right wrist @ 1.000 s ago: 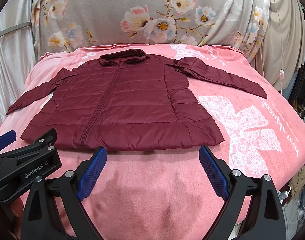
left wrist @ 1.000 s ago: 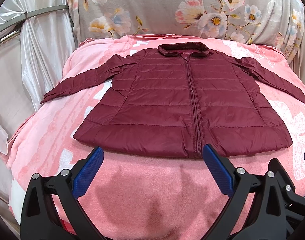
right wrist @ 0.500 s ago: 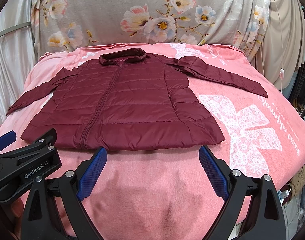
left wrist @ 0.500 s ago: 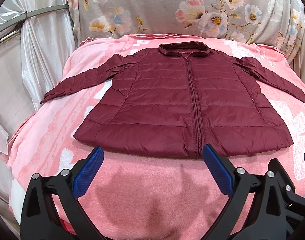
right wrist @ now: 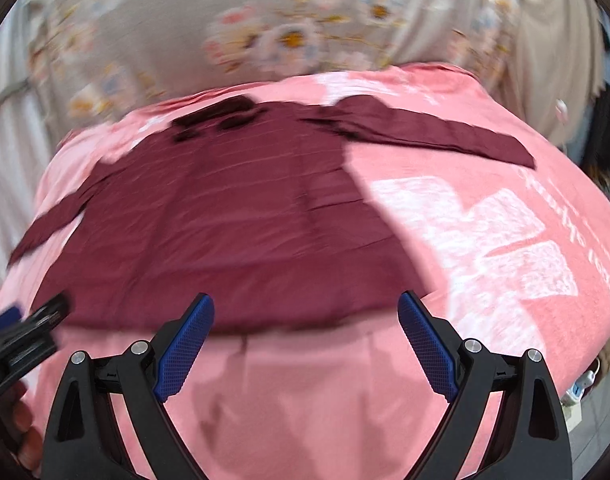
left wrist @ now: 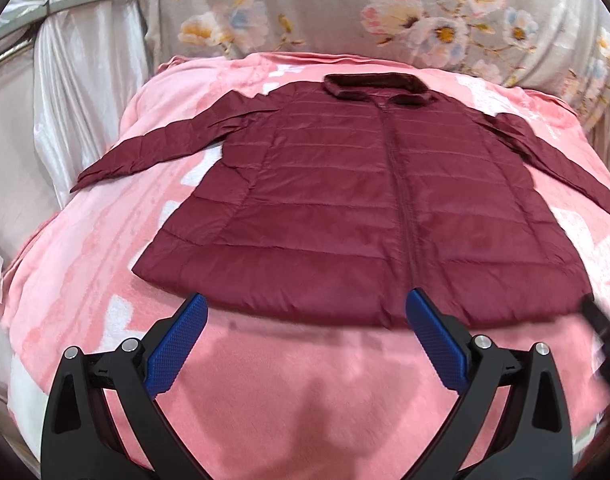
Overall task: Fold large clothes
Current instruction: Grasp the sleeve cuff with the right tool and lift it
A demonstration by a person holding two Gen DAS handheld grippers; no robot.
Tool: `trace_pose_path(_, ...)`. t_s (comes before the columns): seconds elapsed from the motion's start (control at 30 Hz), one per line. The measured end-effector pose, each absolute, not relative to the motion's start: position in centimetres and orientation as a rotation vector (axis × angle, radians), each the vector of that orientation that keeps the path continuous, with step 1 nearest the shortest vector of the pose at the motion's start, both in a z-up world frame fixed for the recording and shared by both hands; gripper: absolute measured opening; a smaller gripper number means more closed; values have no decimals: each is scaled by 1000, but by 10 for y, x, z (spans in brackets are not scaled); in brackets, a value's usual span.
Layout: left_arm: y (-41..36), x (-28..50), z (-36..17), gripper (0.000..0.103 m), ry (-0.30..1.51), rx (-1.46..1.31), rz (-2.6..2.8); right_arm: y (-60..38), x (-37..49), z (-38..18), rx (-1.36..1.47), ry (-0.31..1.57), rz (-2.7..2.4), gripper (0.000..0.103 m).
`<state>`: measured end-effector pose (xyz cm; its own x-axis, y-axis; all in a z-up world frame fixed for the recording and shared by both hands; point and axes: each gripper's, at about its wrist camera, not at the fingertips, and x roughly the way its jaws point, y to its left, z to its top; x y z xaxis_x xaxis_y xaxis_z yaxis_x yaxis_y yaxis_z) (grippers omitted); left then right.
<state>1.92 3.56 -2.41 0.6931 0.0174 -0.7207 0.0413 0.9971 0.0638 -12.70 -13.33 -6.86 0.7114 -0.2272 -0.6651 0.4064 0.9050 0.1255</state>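
Note:
A dark red quilted jacket lies flat, front up and zipped, on a pink blanket, collar far, both sleeves spread outward. My left gripper is open and empty, just short of the hem near the zip. My right gripper is open and empty, its fingertips at the hem of the jacket. The right sleeve stretches toward the far right. The right wrist view is blurred by motion.
The blanket has a white bow print to the right. A floral cloth hangs behind the bed and a silver curtain on the left. The other gripper shows at the edge of each view.
Both grippers have moved forward toward the jacket's hem. The right one moves fast and blurs its view. The jacket has not moved.

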Motion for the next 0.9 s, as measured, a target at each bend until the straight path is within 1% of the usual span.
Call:
trace_pose_path(0.2,43,58,-27,97,824,57,26,-282,-107,-71,448,636,-557,91)
trace_pose_path(0.4,45,97,-38,97,860,24,20,-422,-86,-98,718,573,-695,91)
trace_pose_path(0.53,44,121,-45,97,879,6,23,-483,-71,-116,810,540,-781,91)
trace_pose_path(0.63,43,134,-49,97,880,-4,20,-511,-66,-126,863,518,-823,91)
trace_pose_path(0.77,42,148,-50,97,878,-9,13,-531,-46,-119,839,486,-875,90)
trace_pose_path(0.8,42,150,-50,97,874,-5,18,-536,-41,-117,834,484,-882,83)
trace_pose_path(0.83,41,152,-50,97,870,0,24,-540,-35,-115,829,486,-888,72)
trace_pose_path(0.87,41,154,-49,97,868,4,31,-545,-31,-114,832,489,-886,66)
trace_pose_path(0.9,41,156,-49,97,866,6,39,-550,-26,-113,840,487,-889,51)
